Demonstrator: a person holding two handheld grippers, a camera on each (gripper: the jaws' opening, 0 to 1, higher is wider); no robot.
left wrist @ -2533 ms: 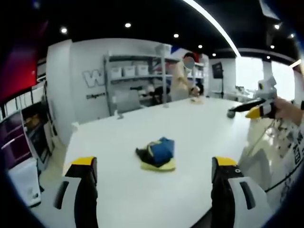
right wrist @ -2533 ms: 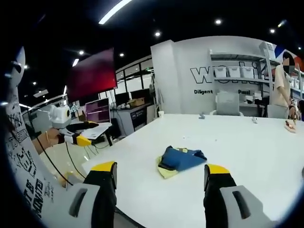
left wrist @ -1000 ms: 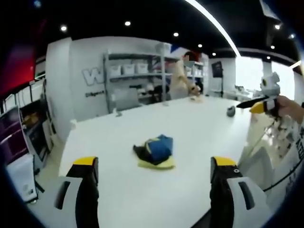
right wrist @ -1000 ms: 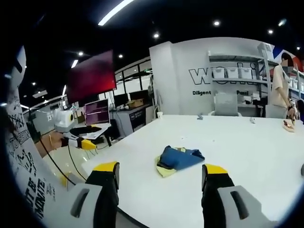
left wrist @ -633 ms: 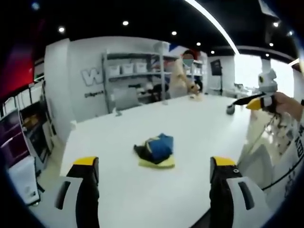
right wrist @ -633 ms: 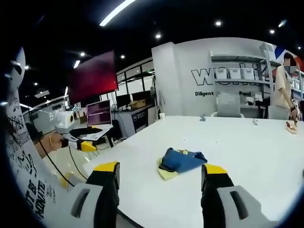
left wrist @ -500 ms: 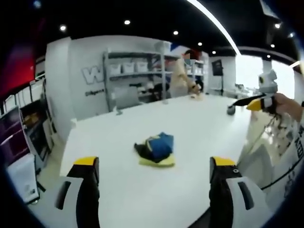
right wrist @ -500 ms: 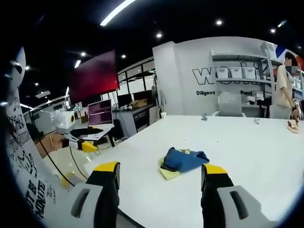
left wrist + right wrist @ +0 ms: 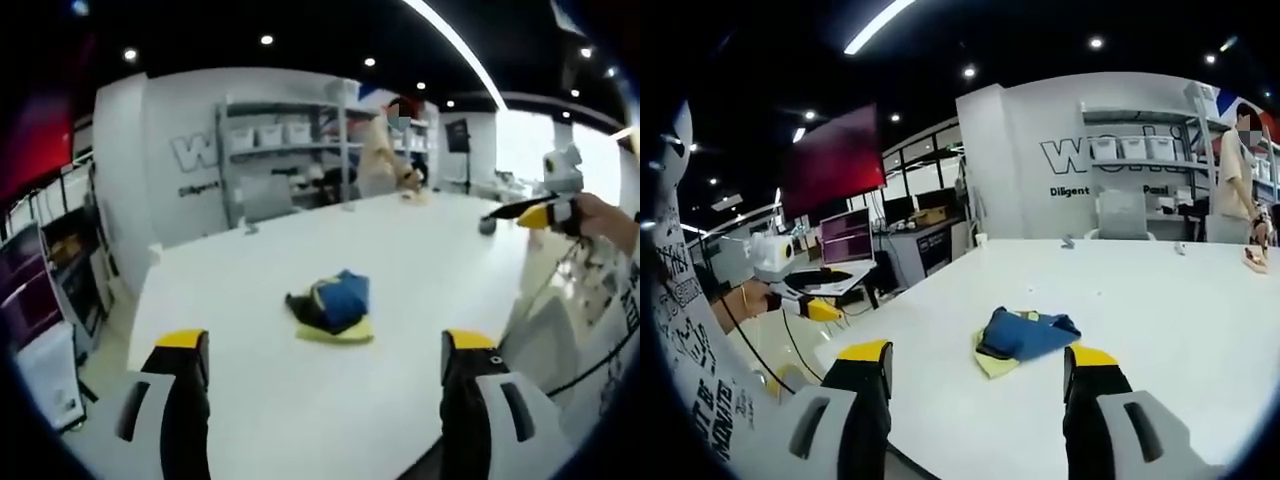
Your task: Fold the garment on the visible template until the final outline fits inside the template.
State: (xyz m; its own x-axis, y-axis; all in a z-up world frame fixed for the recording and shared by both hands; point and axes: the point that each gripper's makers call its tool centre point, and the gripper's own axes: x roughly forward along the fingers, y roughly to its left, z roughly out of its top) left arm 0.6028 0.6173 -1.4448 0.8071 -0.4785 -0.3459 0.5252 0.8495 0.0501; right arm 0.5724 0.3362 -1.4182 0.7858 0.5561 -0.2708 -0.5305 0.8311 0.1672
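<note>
So the left gripper [image 9: 315, 350] is held up off the near edge of the white bench [image 9: 420, 250], fingers [image 9: 180, 345] spread wide with nothing between them. Going left to right in the left gripper view: some dark cabinets at the far left, then shelving [image 9: 285, 150] against the back wall, then the garment [image 9: 332, 302] sitting mid-bench as a small blue and dark bundle on top of the yellow template [image 9: 335, 332]. Further right a person [image 9: 385, 150] stands at the far end of the bench, and at the right edge the right gripper [image 9: 520, 213] pokes in, well apart from the cloth.

In the right gripper view the other gripper [image 9: 800, 303] shows over at the left, off the bench, then the right gripper's own fingers [image 9: 865, 355] stand wide open and empty too, with the garment [image 9: 1025, 332] ahead between them, well out of reach. Yellow template [image 9: 990, 365] peeks out at the near-left side of the bundle.

My take on handling: it looks like thin soft cloth, light, floppy, zero stiffness, so it'll sag and slide on that smooth top if you drag it. The dark bit seems to stick out past the yellow, though I can't really tell from this far. I'd pinch that loose edge or a corner of it, lift just a little, and lay it back over the blue part, probably pinning the bundle with the other gripper so the whole stack doesn't skate.
</note>
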